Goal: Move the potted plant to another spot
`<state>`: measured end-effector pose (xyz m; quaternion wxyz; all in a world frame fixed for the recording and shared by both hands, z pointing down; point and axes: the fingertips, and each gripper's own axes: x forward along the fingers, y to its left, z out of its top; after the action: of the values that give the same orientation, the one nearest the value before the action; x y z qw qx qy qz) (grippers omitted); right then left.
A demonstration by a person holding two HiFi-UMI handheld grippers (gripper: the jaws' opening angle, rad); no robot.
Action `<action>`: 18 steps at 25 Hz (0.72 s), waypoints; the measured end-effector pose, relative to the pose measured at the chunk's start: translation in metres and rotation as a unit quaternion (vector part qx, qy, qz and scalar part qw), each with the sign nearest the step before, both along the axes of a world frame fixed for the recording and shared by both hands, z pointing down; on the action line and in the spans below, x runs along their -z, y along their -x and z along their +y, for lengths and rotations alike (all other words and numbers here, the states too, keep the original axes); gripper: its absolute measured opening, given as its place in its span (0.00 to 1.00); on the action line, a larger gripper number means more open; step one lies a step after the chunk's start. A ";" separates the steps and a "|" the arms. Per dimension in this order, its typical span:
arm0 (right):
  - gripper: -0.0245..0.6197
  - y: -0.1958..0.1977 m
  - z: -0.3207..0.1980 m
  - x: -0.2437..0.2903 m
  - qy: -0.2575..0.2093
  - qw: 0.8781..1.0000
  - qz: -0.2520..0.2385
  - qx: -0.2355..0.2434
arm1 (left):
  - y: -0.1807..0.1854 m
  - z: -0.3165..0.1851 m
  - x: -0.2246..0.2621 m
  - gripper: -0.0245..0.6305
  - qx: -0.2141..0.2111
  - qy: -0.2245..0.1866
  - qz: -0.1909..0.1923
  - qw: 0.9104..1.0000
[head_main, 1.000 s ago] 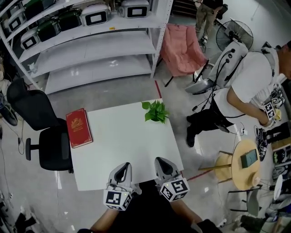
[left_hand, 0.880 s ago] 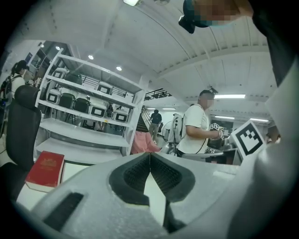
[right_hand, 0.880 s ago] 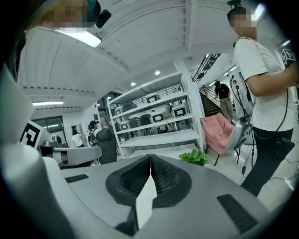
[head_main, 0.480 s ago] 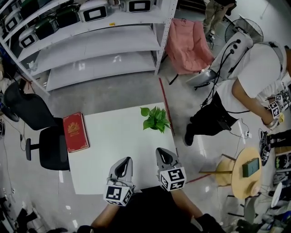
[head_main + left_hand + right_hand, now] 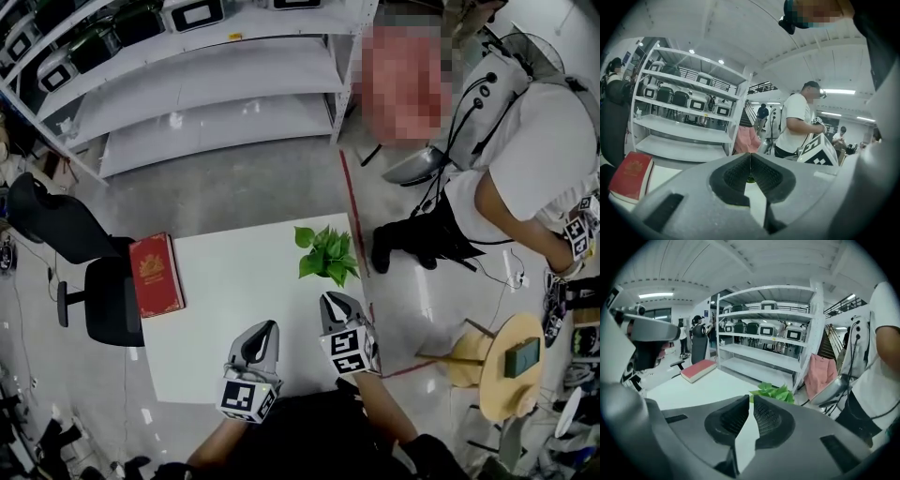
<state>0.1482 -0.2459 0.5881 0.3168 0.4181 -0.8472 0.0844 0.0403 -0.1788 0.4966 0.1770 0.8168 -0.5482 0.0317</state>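
Potted plant (image 5: 327, 255) upright at worktop (image 5: 234, 291) far right edge, untouched | right tongs (image 5: 337, 300) empty, barely parted, aimed at it (nearer side, so likely the picker) | left tongs (image 5: 266, 327) closed on nothing, idle by front edge.

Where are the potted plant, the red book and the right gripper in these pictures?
potted plant (image 5: 327, 255), head view, on its green leaves.
red book (image 5: 156, 274), head view, middle of its cover.
right gripper (image 5: 337, 300), head view, between its fingertips.
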 end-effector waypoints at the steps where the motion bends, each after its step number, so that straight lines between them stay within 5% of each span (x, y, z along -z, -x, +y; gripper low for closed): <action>1: 0.06 0.002 -0.005 -0.005 0.001 1.000 0.019 0.011 | -0.001 -0.004 -0.001 0.07 -0.001 0.001 -0.001 1.000; 9: 0.06 0.010 -0.036 -0.072 0.042 0.982 0.164 0.081 | -0.001 -0.030 -0.011 0.06 0.005 0.020 -0.001 1.000; 18: 0.06 0.005 -0.051 -0.120 0.052 0.958 0.257 0.113 | -0.004 -0.043 -0.033 0.06 0.001 0.043 -0.004 0.999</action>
<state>0.1432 -0.2970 0.7077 0.5528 0.3103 -0.7731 -0.0185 0.0446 -0.2217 0.5292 0.2101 0.8079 -0.5475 0.0585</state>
